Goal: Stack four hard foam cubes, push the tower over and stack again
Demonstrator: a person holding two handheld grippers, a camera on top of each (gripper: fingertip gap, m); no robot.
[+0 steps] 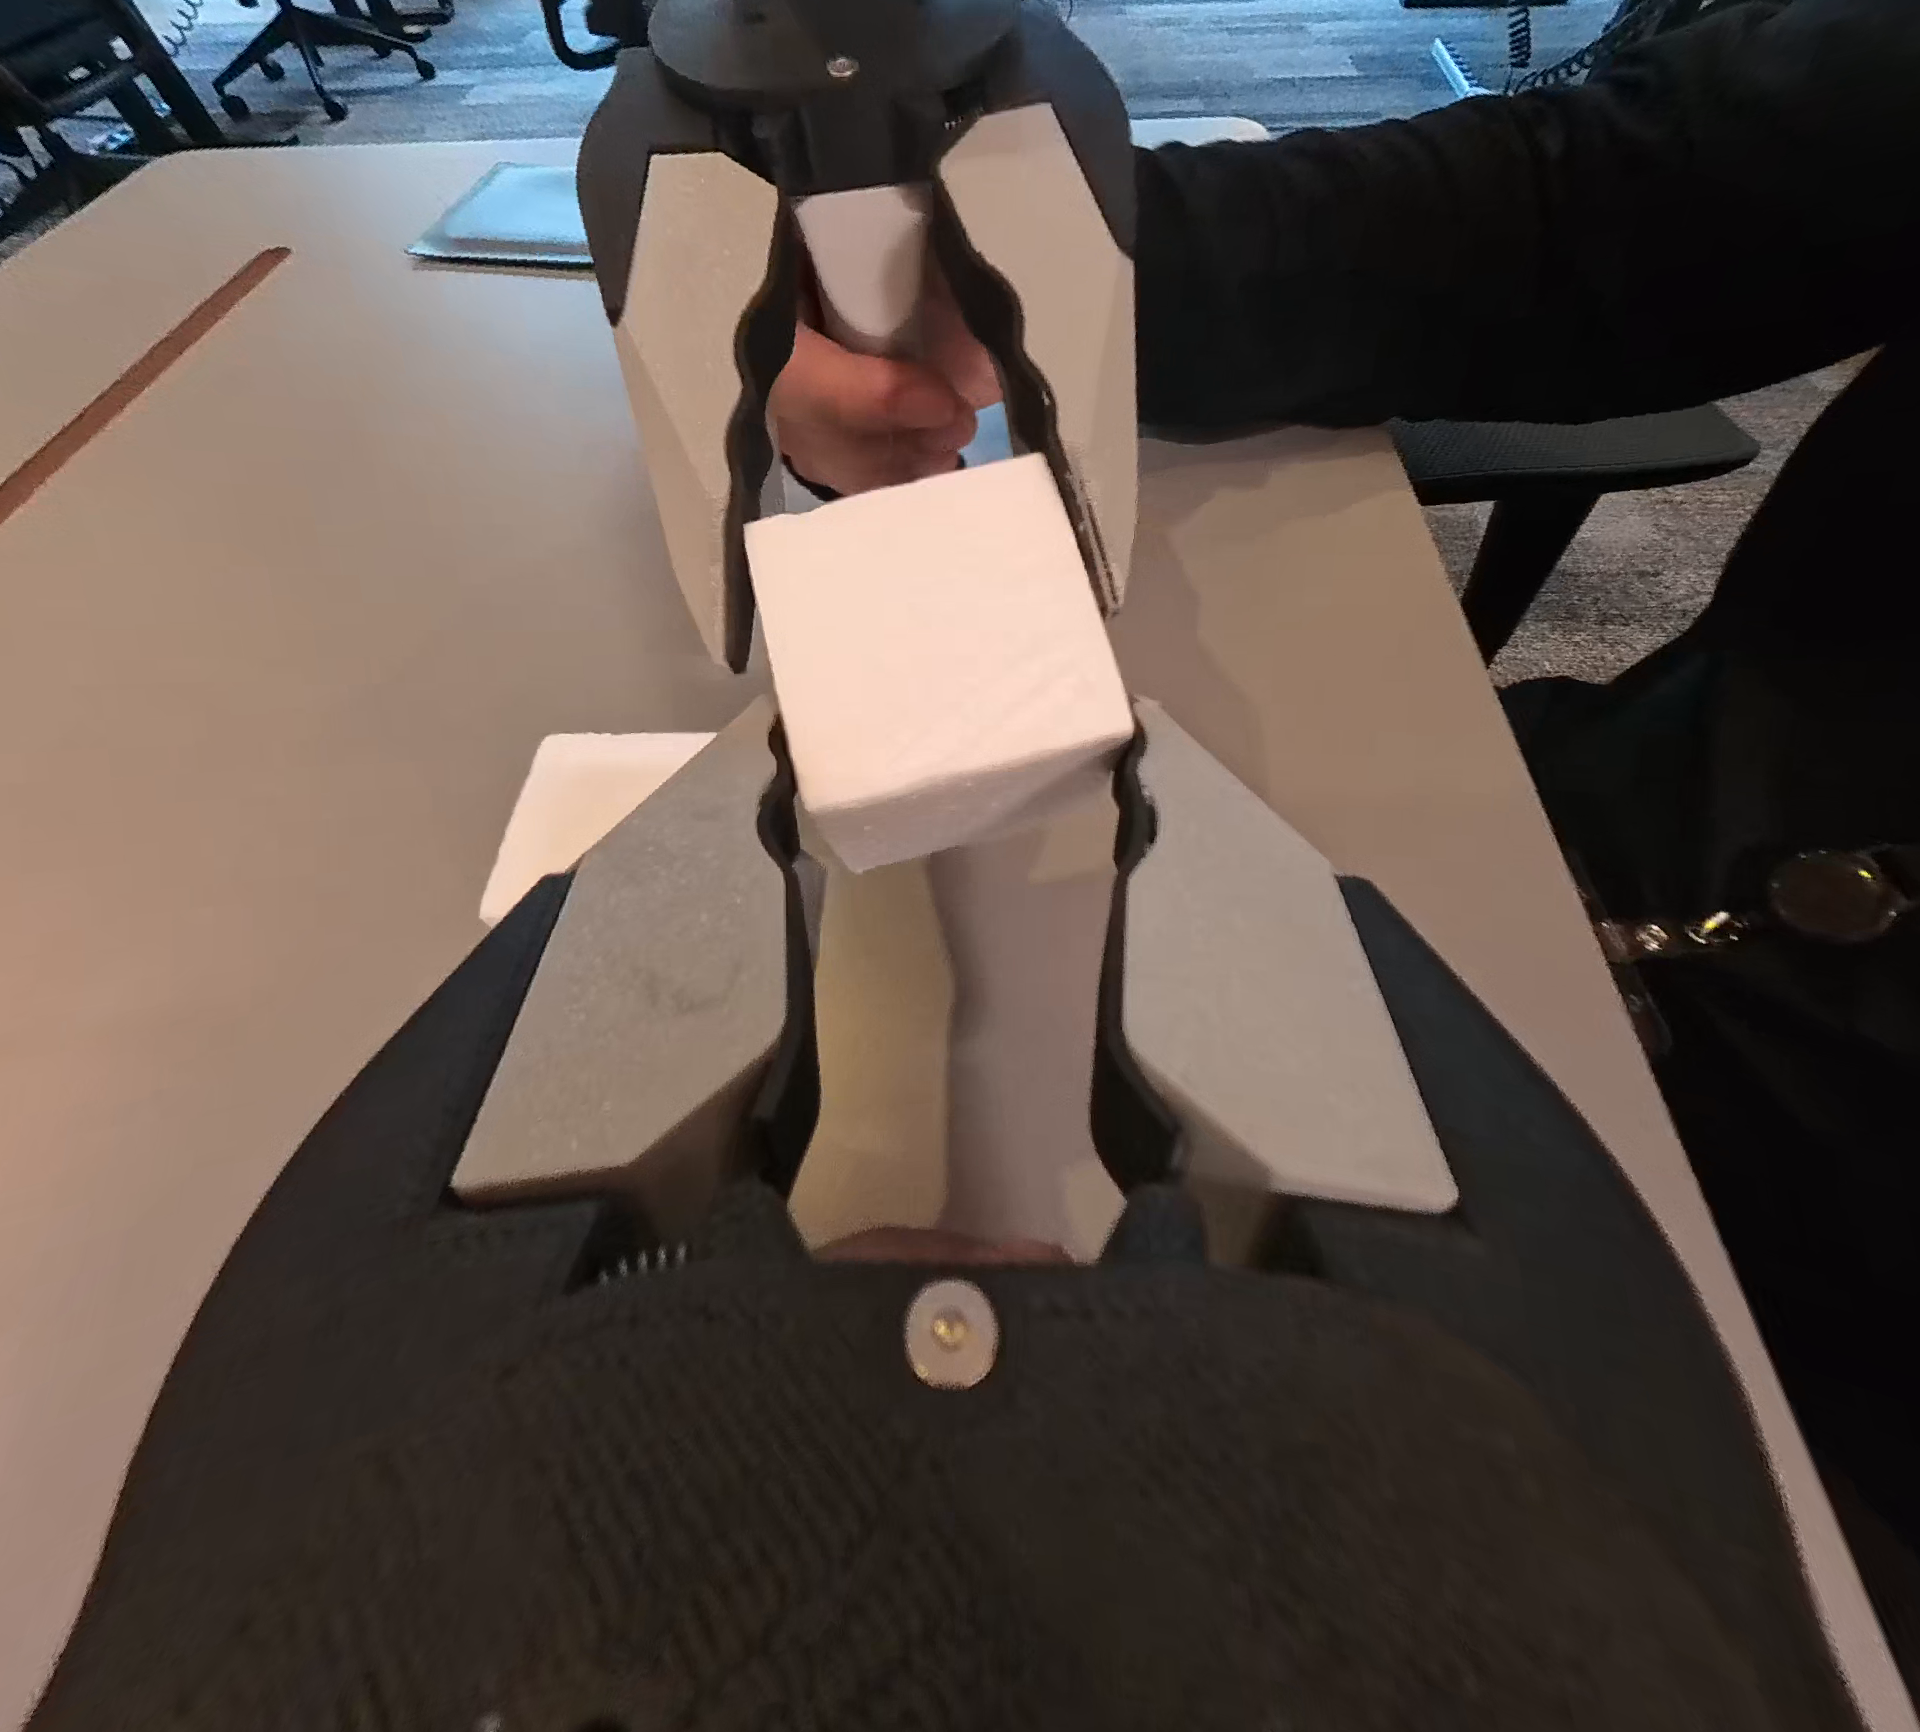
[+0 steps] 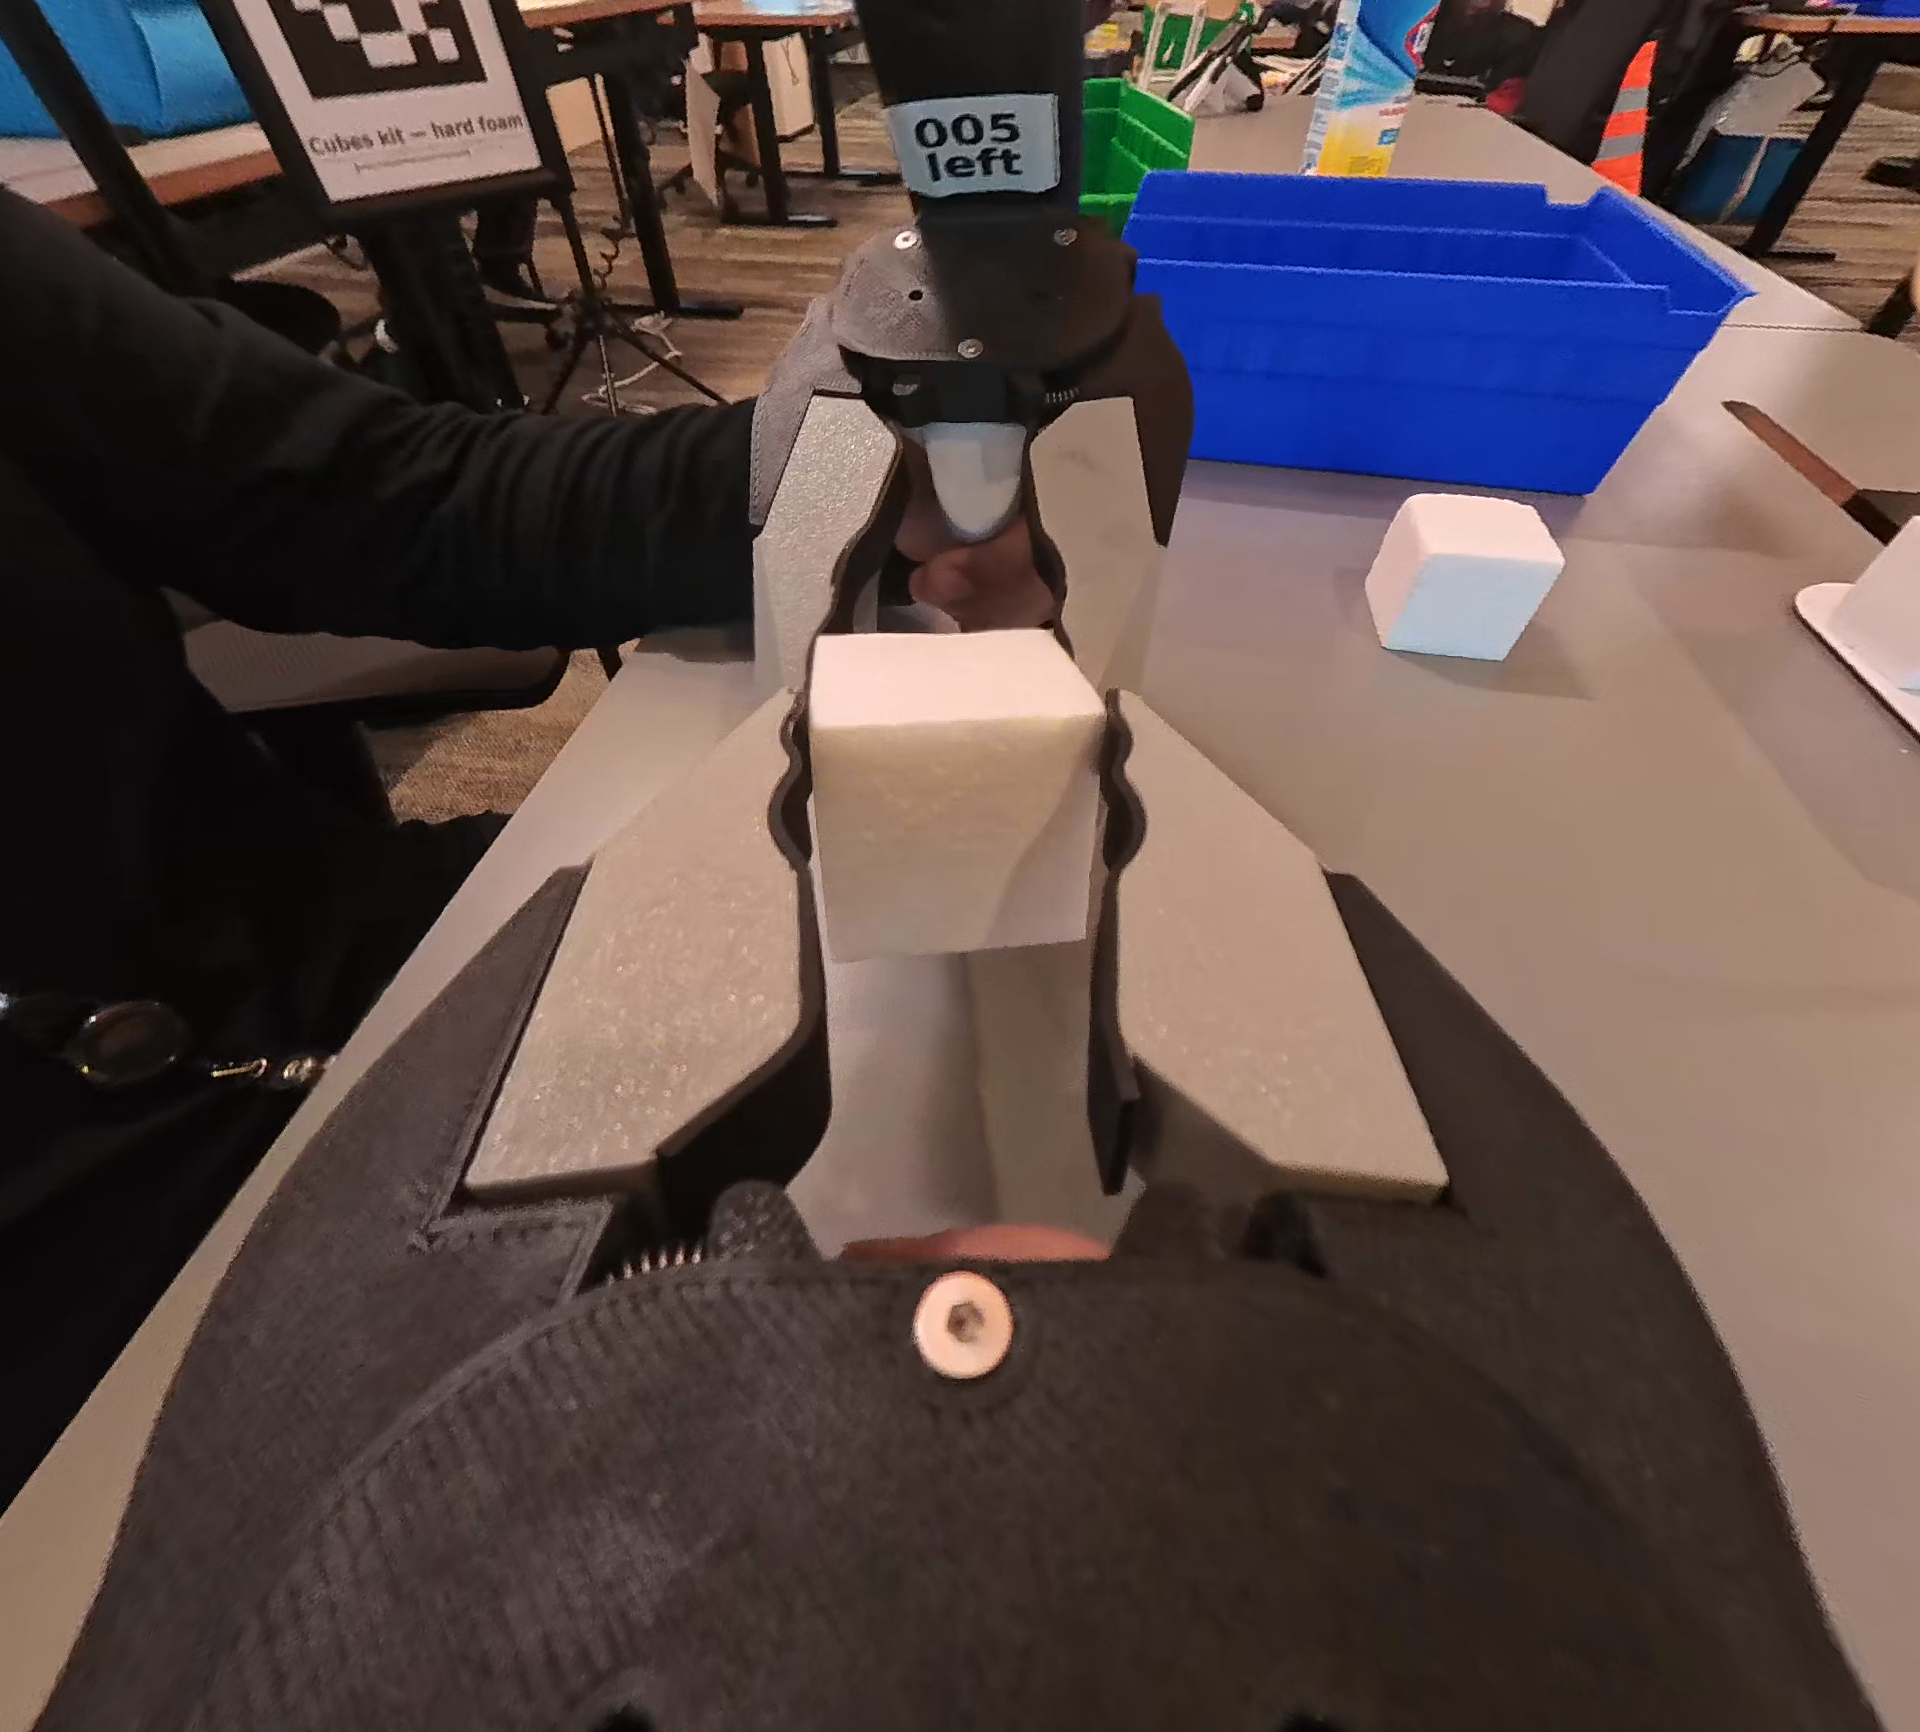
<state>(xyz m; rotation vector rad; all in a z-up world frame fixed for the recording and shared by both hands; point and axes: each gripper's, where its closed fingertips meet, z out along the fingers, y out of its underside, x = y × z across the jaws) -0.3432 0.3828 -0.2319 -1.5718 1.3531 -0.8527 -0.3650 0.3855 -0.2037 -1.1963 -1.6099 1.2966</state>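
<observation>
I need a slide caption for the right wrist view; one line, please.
Right gripper and left gripper meet at one white foam cube above the grey table.

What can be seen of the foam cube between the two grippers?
The foam cube is white, with a fine-grained surface and sharp edges. It sits level atop a white column below it. The right gripper and left gripper both touch its sides from opposite directions.
</observation>
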